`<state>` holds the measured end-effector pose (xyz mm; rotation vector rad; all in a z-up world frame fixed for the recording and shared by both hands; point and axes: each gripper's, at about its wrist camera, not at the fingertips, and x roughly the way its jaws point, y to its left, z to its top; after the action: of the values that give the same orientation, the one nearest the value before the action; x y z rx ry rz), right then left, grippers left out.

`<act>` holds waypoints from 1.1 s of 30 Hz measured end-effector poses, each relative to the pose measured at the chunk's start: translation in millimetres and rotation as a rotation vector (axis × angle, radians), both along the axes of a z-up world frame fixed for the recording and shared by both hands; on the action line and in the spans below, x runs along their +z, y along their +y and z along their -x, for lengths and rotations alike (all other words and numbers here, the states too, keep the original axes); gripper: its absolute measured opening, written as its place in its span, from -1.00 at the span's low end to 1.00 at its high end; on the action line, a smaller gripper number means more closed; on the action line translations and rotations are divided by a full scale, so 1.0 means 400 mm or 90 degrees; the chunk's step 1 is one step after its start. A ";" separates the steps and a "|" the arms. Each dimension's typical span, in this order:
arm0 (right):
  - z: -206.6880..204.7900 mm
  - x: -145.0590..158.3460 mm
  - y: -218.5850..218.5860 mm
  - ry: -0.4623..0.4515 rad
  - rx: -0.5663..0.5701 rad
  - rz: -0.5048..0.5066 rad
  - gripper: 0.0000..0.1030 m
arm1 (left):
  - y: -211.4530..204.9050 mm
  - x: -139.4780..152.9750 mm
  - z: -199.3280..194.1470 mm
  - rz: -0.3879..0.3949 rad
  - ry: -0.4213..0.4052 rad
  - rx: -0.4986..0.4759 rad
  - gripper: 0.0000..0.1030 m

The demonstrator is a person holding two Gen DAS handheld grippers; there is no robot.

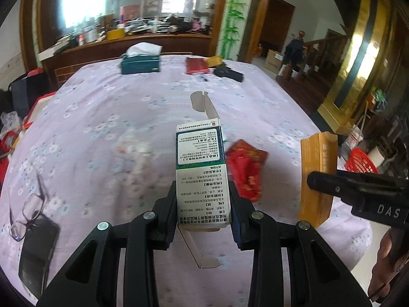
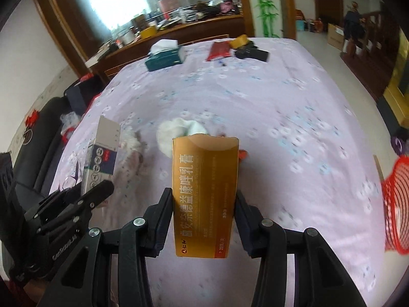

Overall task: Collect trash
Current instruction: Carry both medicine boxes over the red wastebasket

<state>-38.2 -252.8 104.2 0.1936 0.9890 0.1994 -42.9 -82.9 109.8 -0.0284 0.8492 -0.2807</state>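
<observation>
Left tool (image 1: 203, 202) grips white medicine box (image 1: 200, 174), level | right tool (image 2: 204, 204) grips orange box (image 2: 205, 194), level

The tablecloth (image 2: 281, 107) lies open across the middle. Crumpled tissue (image 2: 179, 130) and red packet (image 1: 246, 170) obstruct ahead; red basket (image 2: 397, 204) stands right.

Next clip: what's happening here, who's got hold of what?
A person is clearing trash off a table with two handheld grippers. The left gripper is shut on a white-and-green box with its end flaps open; the right gripper is shut on an orange box. Both boxes are held above the cloth. A red wrapper and crumpled tissue still lie on the table. A red basket sits off the right edge.
</observation>
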 end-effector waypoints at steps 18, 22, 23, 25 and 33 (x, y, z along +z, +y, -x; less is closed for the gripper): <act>0.145 0.042 -0.292 -0.032 -0.137 -0.035 -0.03 | -0.303 0.042 0.036 -0.049 -0.033 -0.141 -0.36; 0.168 0.051 -0.333 -0.040 -0.161 -0.040 -0.03 | -0.347 0.048 0.037 -0.055 -0.040 -0.164 -0.36; 0.172 0.053 -0.339 -0.041 -0.165 -0.040 -0.03 | -0.357 0.049 0.037 -0.056 -0.041 -0.168 -0.36; 0.181 0.056 -0.358 -0.044 -0.175 -0.042 -0.03 | -0.373 0.050 0.042 -0.057 -0.042 -0.174 -0.36; 0.199 0.066 -0.414 -0.046 -0.204 -0.046 -0.03 | -0.422 0.049 0.042 -0.060 -0.043 -0.199 -0.36</act>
<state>-117.7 -418.2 130.4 0.4050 0.8658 -0.0511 -59.8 -251.7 129.4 0.2019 0.7976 -0.5316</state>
